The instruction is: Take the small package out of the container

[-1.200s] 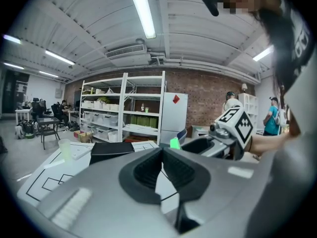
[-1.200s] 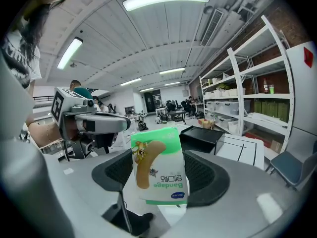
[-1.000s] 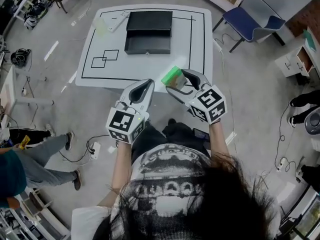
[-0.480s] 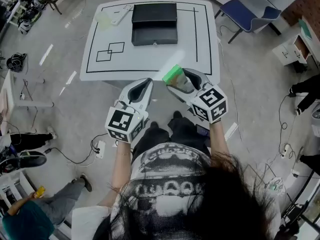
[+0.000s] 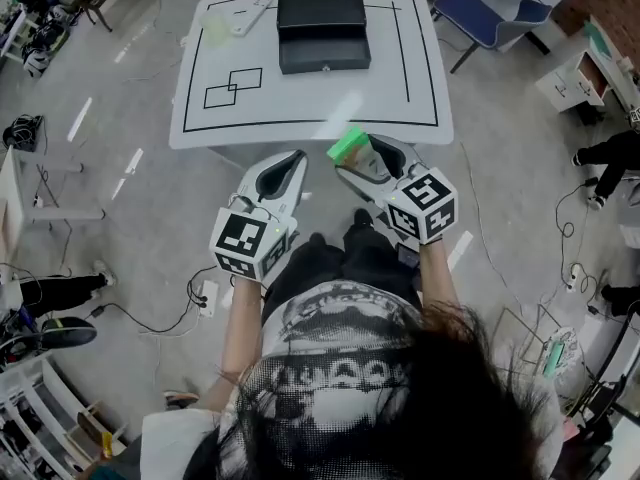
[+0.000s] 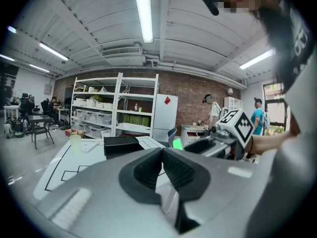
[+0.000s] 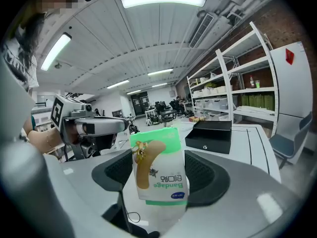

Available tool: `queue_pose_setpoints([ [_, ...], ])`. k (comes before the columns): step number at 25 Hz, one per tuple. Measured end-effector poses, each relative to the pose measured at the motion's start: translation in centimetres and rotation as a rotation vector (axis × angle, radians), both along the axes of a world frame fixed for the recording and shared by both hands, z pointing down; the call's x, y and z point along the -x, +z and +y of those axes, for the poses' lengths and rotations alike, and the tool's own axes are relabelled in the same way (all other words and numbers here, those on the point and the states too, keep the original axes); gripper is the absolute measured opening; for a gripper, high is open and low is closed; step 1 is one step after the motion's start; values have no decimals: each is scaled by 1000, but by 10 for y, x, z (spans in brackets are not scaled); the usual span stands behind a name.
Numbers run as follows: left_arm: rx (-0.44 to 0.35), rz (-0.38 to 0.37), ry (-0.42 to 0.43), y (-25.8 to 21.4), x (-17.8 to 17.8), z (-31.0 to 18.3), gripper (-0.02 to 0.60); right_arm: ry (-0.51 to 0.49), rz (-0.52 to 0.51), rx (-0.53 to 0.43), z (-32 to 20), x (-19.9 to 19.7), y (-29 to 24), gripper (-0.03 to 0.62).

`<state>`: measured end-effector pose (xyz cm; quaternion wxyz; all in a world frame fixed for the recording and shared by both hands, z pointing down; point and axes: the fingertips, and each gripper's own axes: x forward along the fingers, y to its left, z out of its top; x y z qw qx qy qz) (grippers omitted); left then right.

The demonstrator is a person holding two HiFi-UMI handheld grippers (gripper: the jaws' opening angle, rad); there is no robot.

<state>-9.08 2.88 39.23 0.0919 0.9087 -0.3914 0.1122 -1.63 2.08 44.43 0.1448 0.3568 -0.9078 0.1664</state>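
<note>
My right gripper (image 5: 356, 160) is shut on the small package (image 5: 349, 146), a green-and-white bandage pouch (image 7: 159, 171) that stands upright between its pads. It is held in the air in front of the white table (image 5: 310, 98), below its near edge. The black container (image 5: 322, 32) sits open at the table's far middle, and appears again (image 7: 214, 135) in the right gripper view. My left gripper (image 5: 288, 164) hovers to the left of the package, shut (image 6: 162, 152) with nothing between its pads.
A pale cup (image 5: 215, 30) and a flat white object (image 5: 250, 13) lie on the table's far left corner. A blue chair (image 5: 495, 23) stands beyond the table's right side. Cables lie on the floor (image 5: 130, 308). White shelving (image 6: 116, 108) lines the far wall.
Both grippers keep their grip and pose. The table has slid up and away in the head view. The person seated on the floor at lower left has dropped out of view.
</note>
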Motion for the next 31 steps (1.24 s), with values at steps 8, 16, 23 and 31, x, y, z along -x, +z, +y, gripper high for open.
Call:
queue_pose_setpoints([
  [8,-3,4,51,1,16,14,0,41,2,-4,18,17,-2,339],
  [16,-5,14,81,2,17,21,0,68,12,-4,26,19,-1,339],
  [23,-6,16,96,3,20,25,0,93,21,-11,28,17,-2,339],
  [31,-26,23,115,6,17,23,0,96,48,-28,24,11,0,339],
])
